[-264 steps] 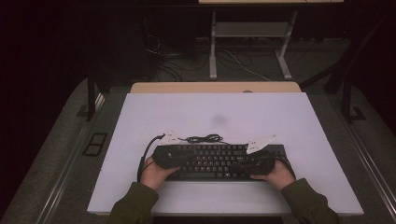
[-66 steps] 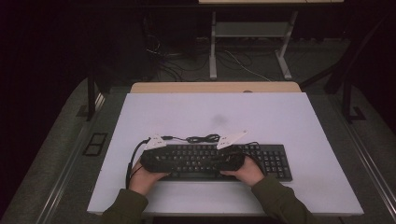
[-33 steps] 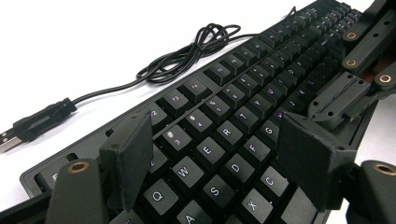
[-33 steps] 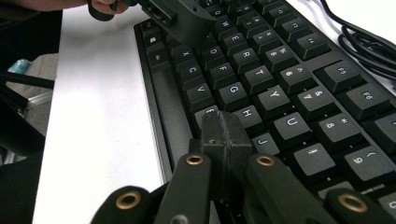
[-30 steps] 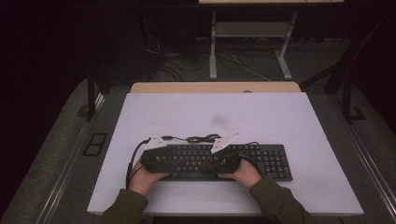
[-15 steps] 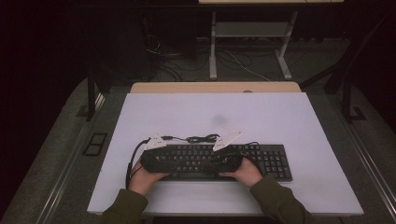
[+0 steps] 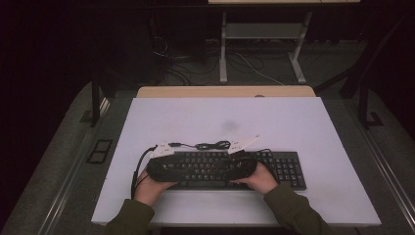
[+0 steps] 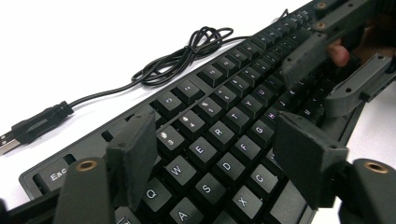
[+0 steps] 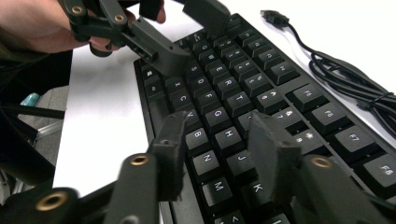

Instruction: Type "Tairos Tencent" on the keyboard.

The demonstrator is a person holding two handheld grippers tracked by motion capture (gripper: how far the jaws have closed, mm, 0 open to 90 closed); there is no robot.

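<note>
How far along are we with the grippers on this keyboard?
Done: both grippers are over the letter keys of the black keyboard, whose coiled USB cable lies unplugged behind it. In hand: the left gripper stands open over the Q-W-E-D keys and the right gripper open over B-N-H-J. Left: neither visibly presses or grips anything yet, so the actual key work looks unfinished.

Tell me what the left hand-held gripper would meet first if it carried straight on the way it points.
Probably the keyboard keys just ahead of the left hand-held gripper, around the R and T row; the right hand-held gripper lies farther along.
</note>
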